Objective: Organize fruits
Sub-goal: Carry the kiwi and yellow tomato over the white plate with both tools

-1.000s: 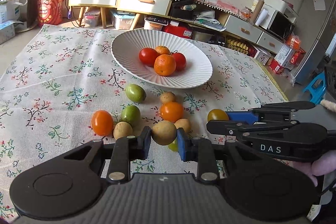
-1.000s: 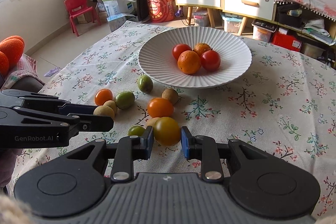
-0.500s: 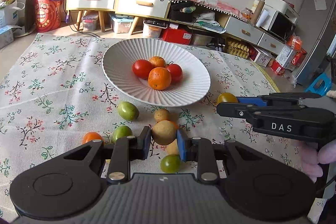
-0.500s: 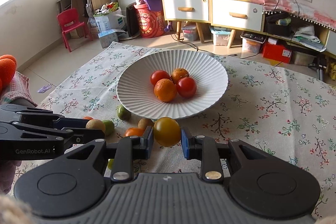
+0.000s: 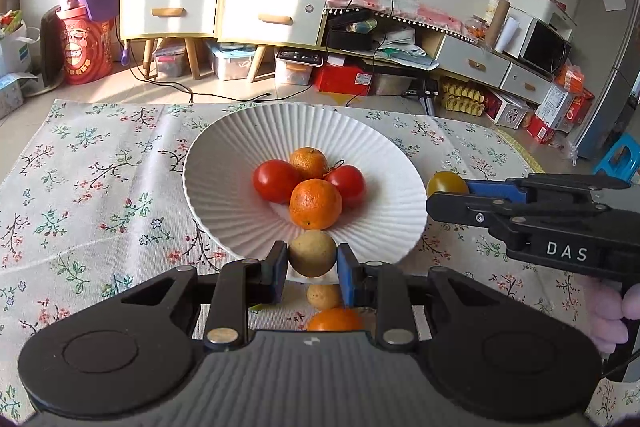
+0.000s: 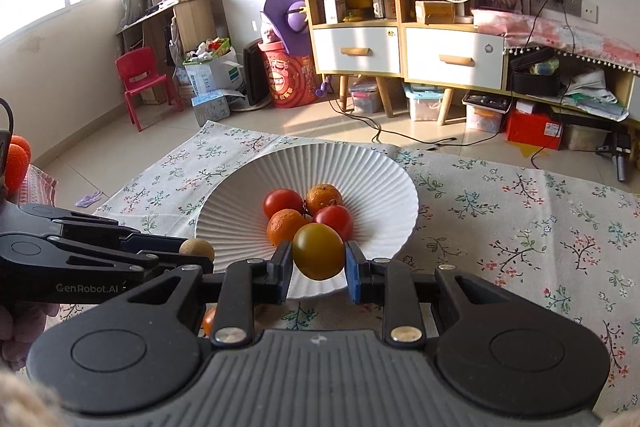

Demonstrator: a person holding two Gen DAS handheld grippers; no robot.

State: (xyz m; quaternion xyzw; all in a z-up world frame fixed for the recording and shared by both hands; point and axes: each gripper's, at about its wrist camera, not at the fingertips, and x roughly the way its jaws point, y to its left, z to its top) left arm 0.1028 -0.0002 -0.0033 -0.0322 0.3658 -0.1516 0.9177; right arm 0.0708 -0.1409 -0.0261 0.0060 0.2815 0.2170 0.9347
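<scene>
My left gripper (image 5: 312,263) is shut on a small tan round fruit (image 5: 313,253) and holds it over the near rim of the white ribbed bowl (image 5: 224,195). The bowl holds two red tomatoes (image 5: 275,181) and two oranges (image 5: 316,203). My right gripper (image 6: 318,267) is shut on a yellow-brown tomato (image 6: 319,251) at the bowl's (image 6: 380,187) near rim. In the left wrist view that tomato (image 5: 446,183) shows at the bowl's right edge. The tan fruit (image 6: 196,250) shows left of the bowl in the right wrist view.
A floral tablecloth (image 5: 100,187) covers the table. A tan fruit (image 5: 323,296) and an orange fruit (image 5: 334,319) lie on the cloth under my left gripper. Cabinets (image 5: 224,11) and floor clutter stand beyond the far table edge.
Both grippers have lifted their fruits off the cloth and moved forward to the bowl's near rim. The loose fruits on the cloth have dropped below and behind the grippers.
</scene>
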